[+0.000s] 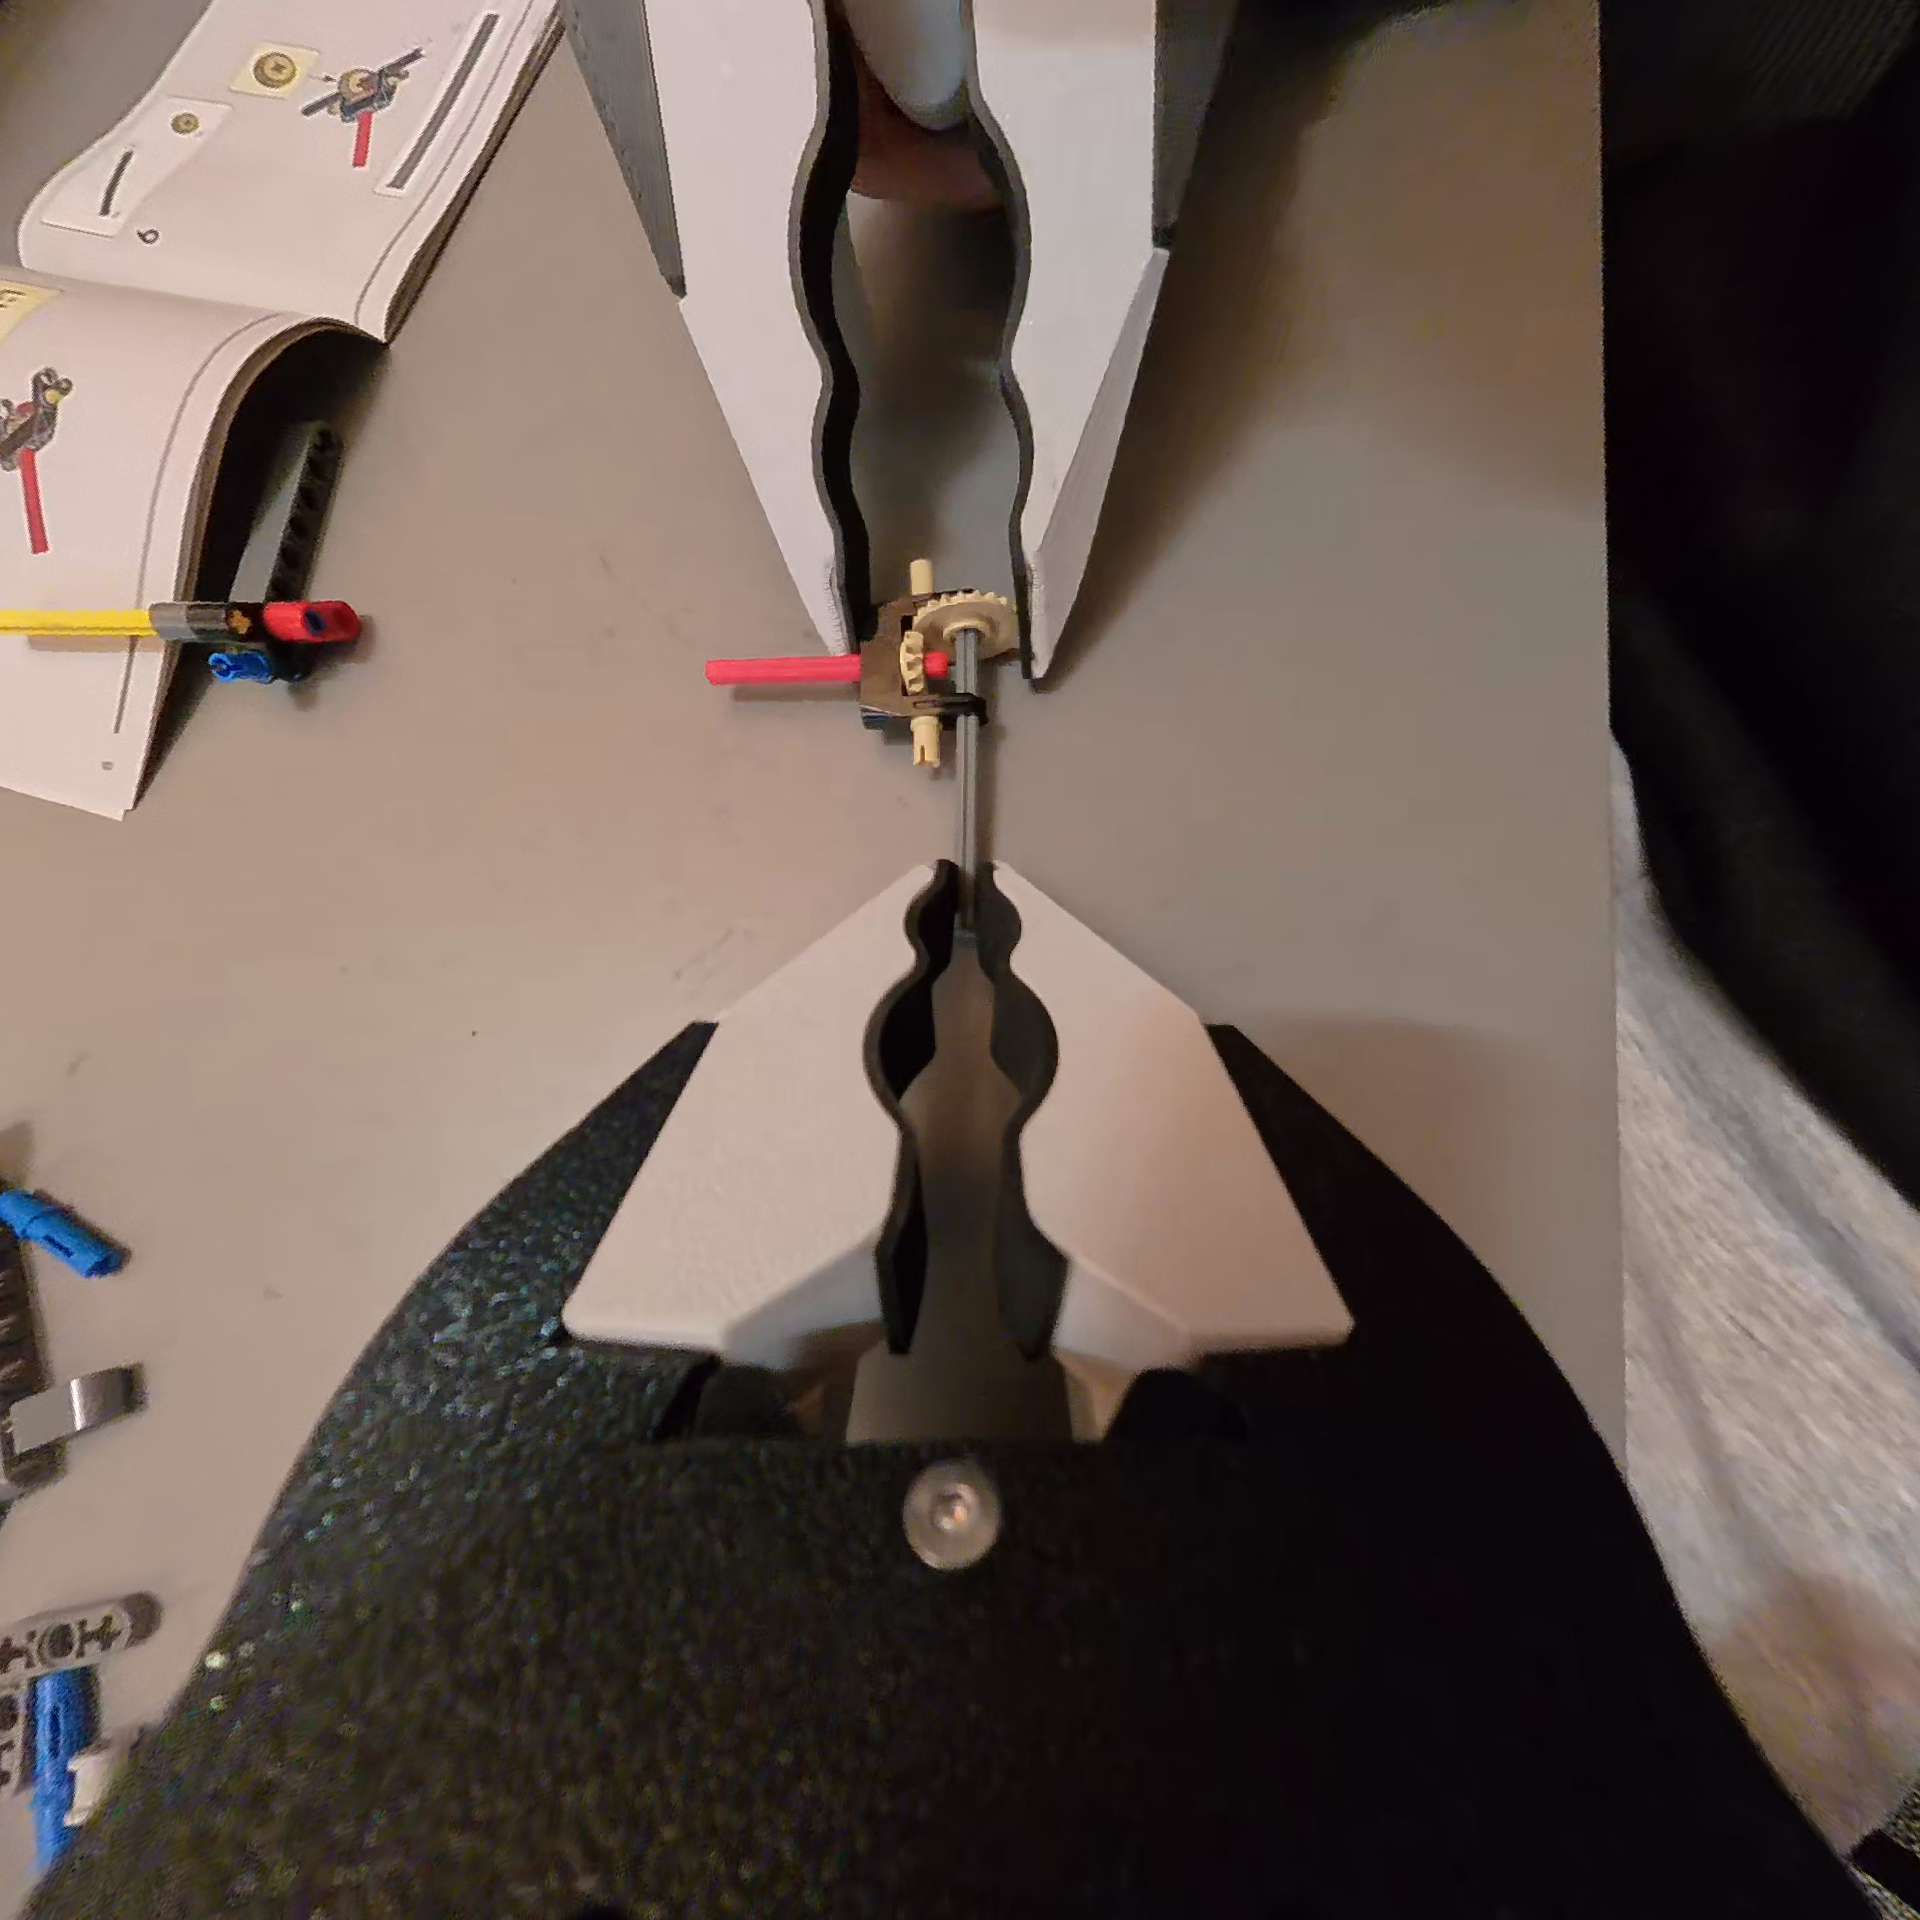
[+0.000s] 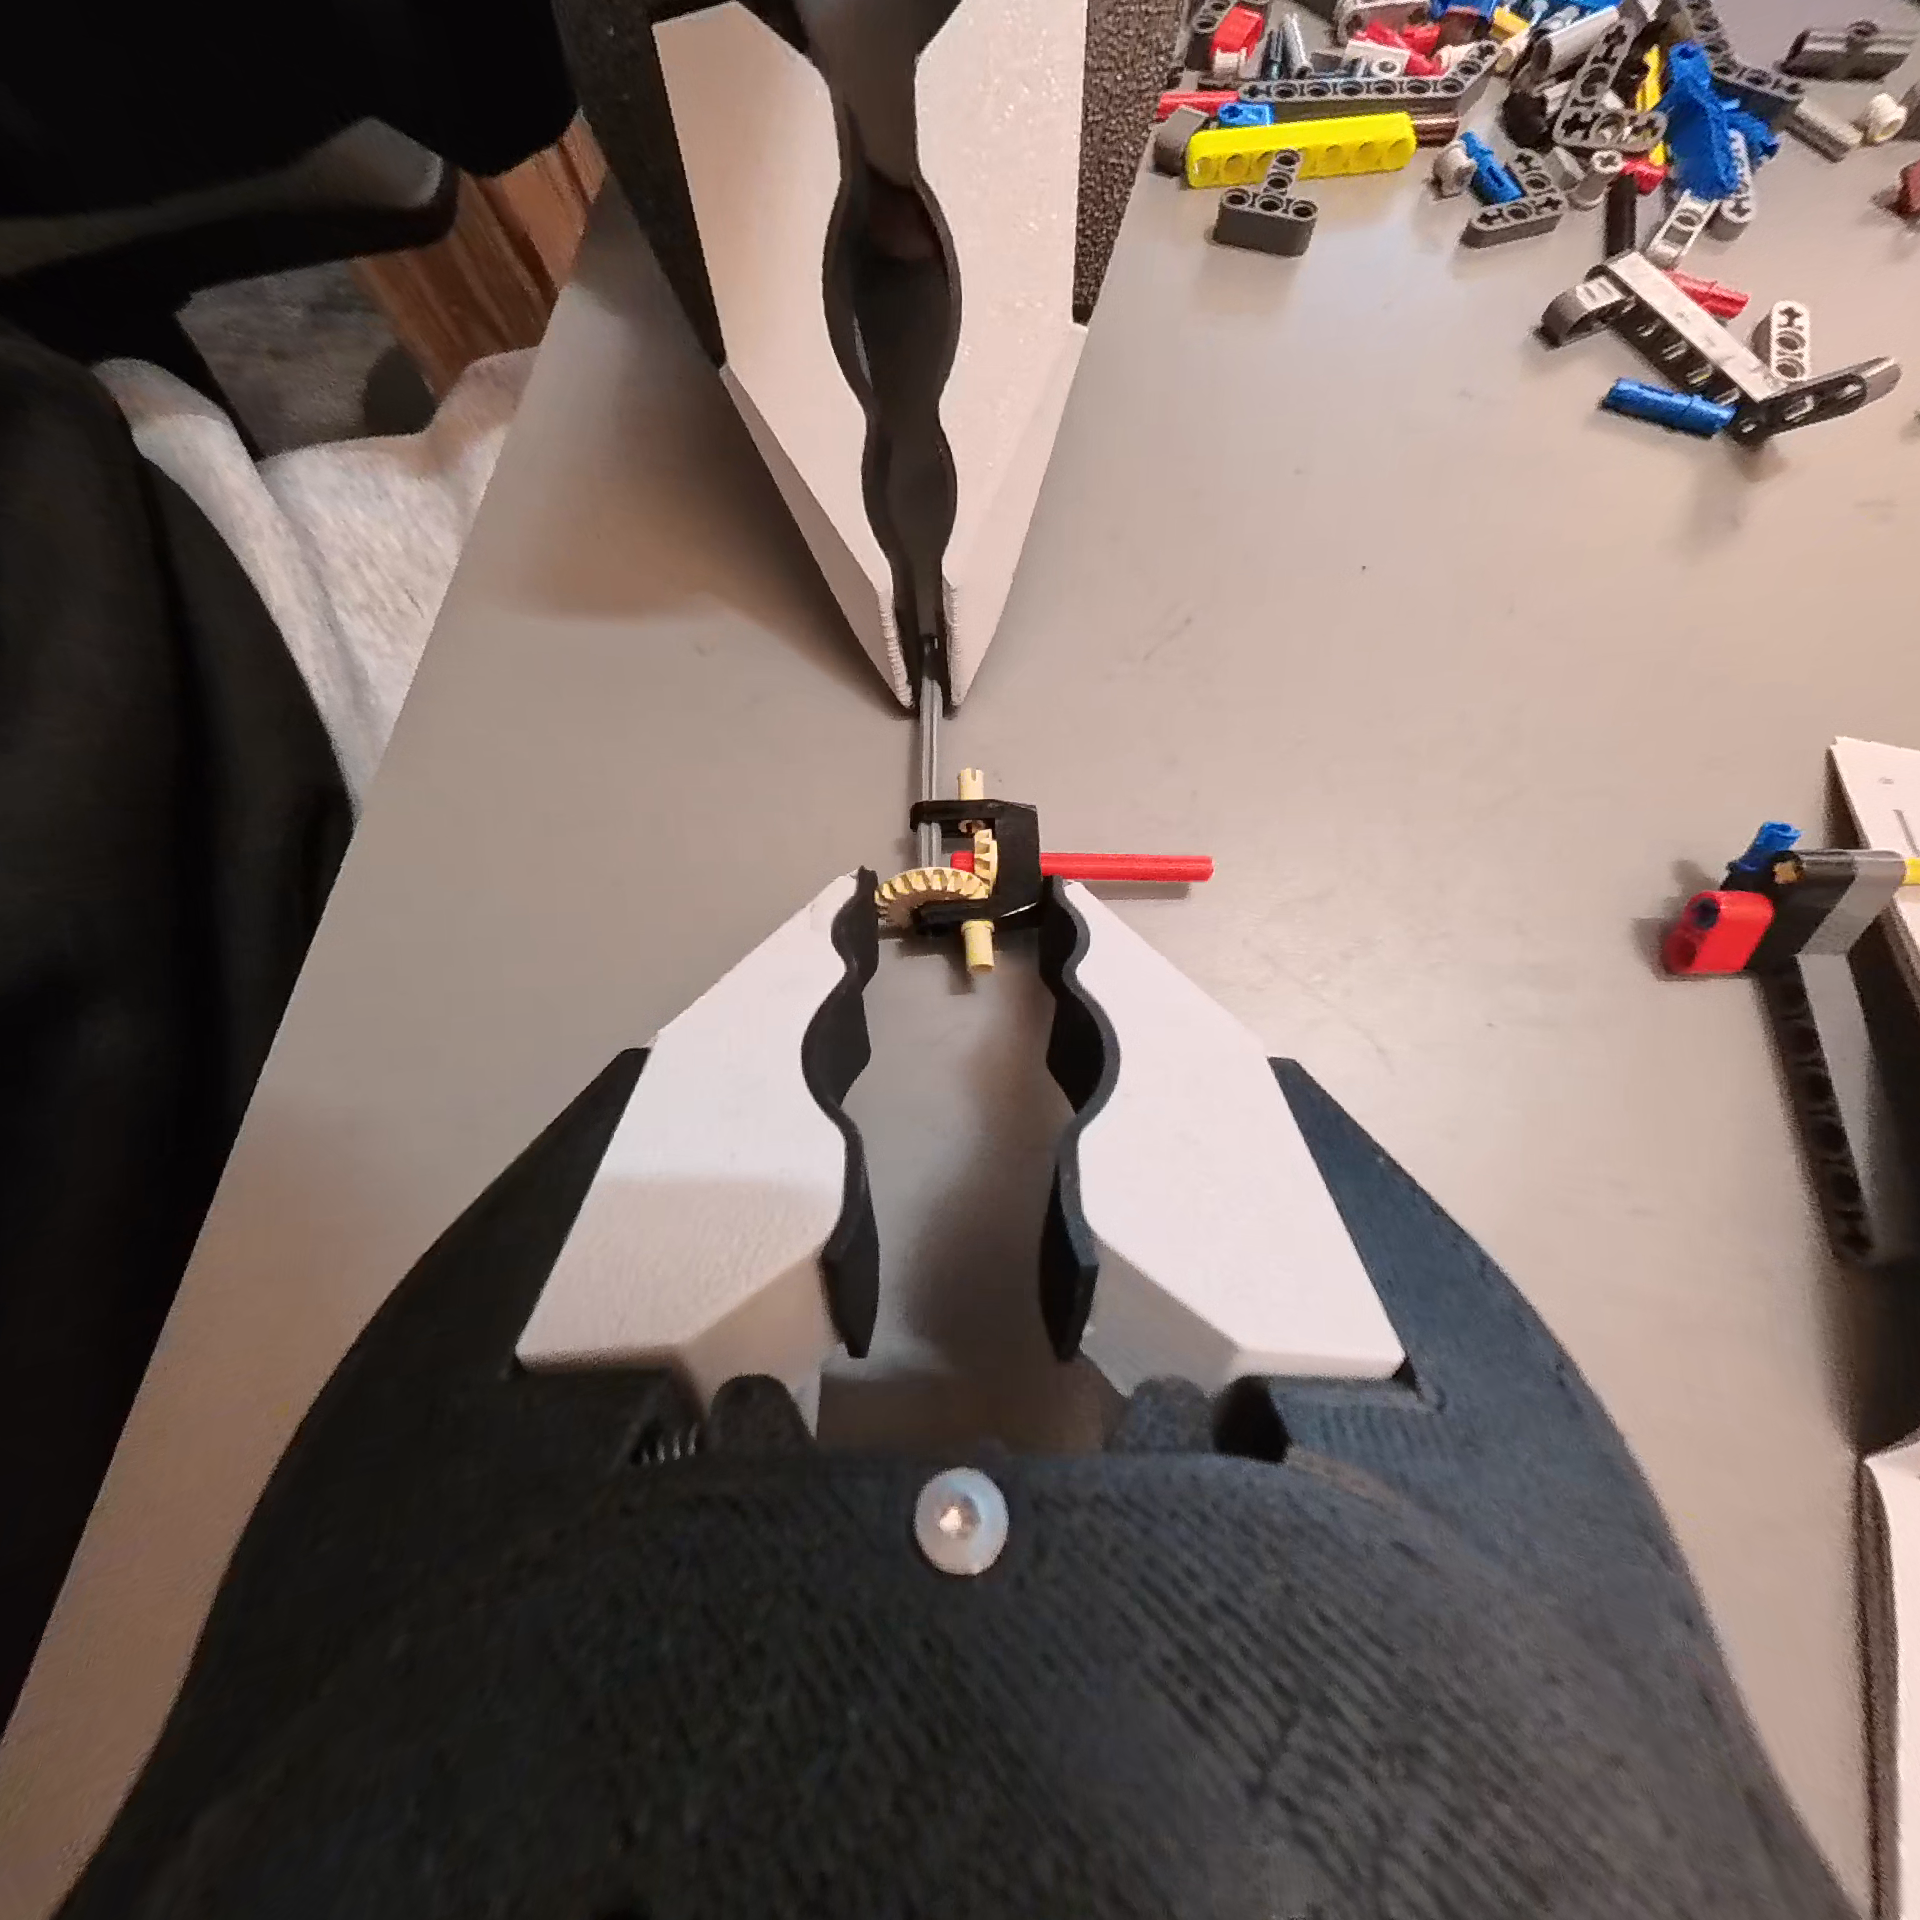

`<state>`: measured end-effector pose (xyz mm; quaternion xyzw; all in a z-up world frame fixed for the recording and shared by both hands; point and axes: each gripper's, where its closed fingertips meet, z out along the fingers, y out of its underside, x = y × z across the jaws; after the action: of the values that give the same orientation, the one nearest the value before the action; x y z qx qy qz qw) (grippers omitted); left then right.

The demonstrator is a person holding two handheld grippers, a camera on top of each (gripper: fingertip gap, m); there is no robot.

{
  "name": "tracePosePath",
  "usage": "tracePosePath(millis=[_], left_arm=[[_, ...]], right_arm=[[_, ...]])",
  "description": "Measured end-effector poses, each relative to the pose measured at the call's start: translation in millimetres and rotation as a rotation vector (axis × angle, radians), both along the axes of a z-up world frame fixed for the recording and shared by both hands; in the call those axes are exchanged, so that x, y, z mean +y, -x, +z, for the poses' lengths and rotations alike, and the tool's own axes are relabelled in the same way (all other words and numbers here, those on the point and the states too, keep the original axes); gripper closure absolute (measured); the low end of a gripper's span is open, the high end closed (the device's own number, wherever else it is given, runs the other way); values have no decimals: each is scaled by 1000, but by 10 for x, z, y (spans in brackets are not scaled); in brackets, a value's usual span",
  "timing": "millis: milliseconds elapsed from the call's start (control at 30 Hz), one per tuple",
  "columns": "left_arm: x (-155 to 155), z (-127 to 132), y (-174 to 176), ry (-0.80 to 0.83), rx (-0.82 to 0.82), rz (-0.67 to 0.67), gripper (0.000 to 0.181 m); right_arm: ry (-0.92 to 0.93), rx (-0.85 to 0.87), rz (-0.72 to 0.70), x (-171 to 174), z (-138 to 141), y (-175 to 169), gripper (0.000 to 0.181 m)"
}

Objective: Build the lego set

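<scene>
A small assembly (image 1: 896, 665) (image 2: 1016, 836) is a black bracket with two tan bevel gears, a tan pin and a red axle (image 1: 779, 670) (image 2: 1122, 865) sticking out sideways. My right gripper (image 2: 956, 902) is shut on it just above the grey table (image 2: 1351, 675); it also shows at the top of the left wrist view (image 1: 940, 649). A thin grey axle (image 1: 968, 800) (image 2: 928, 758) runs from the top gear towards my left gripper (image 1: 966, 881), which is shut on its other end. The left gripper also shows in the right wrist view (image 2: 930, 698). The two grippers face each other.
An open instruction booklet (image 1: 208, 208) lies at far left. A red, black and yellow sub-assembly (image 1: 260, 623) (image 2: 1756, 914) rests against it. A pile of loose parts (image 2: 1507, 125) lies behind the left gripper, with some near it (image 1: 62, 1236). The table edge (image 1: 1610, 623) and a person's clothing are close. There is about 4 cm between the tips of the two grippers.
</scene>
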<state>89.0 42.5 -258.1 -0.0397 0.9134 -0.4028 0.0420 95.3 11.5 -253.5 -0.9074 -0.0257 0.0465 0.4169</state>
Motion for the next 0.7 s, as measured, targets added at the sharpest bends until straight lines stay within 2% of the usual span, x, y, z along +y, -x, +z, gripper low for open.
tracePosePath(millis=[333, 633, 700], left_arm=[[8, 2, 42, 7, 61, 30, 176], [70, 17, 127, 20, 88, 136, 173], [60, 5, 111, 12, 83, 158, 178]], right_arm=[[3, -19, 13, -3, -8, 22, 151], [3, -25, 17, -2, -11, 29, 151], [3, -16, 27, -2, -10, 45, 151]])
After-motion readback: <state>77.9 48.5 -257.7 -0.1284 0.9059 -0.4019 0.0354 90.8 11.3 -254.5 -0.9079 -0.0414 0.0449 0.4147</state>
